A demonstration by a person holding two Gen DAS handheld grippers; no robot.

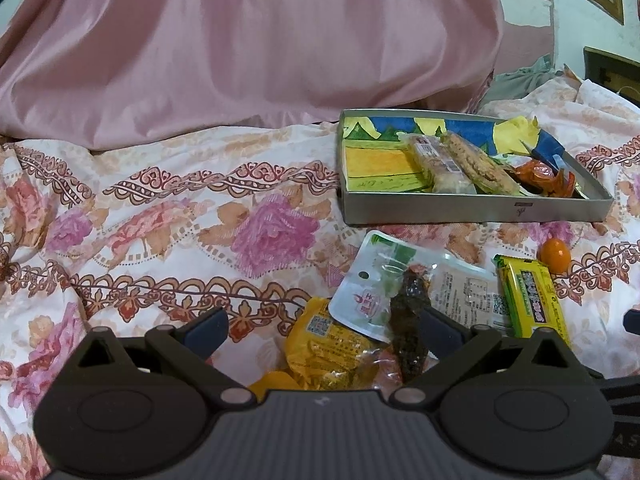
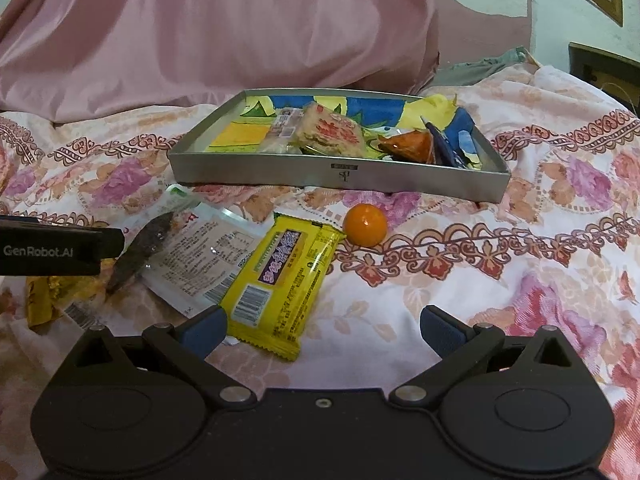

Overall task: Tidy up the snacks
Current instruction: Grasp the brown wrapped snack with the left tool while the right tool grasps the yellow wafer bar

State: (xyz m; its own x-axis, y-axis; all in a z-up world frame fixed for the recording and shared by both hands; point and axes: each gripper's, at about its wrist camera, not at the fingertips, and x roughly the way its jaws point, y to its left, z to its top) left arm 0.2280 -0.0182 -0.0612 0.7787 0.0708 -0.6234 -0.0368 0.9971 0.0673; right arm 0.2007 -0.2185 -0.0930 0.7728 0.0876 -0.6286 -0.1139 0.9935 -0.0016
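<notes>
Yellow packet (image 2: 280,276) outside snack-filled tray (image 2: 340,178)

Black tool (image 2: 322,326) bodies, blue fingertips (image 2: 206,326), "GenRobot.AI" lettering.

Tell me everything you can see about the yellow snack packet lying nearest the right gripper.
The yellow snack packet is a flat, glossy plastic wrapper with crimped ends, a purple label with printed characters, and a barcode near its near end. It lies flat on the floral bedsheet, angled, overlapping the clear white pouch. The orange ball sits just beyond its far corner. Nothing grips it.
</notes>
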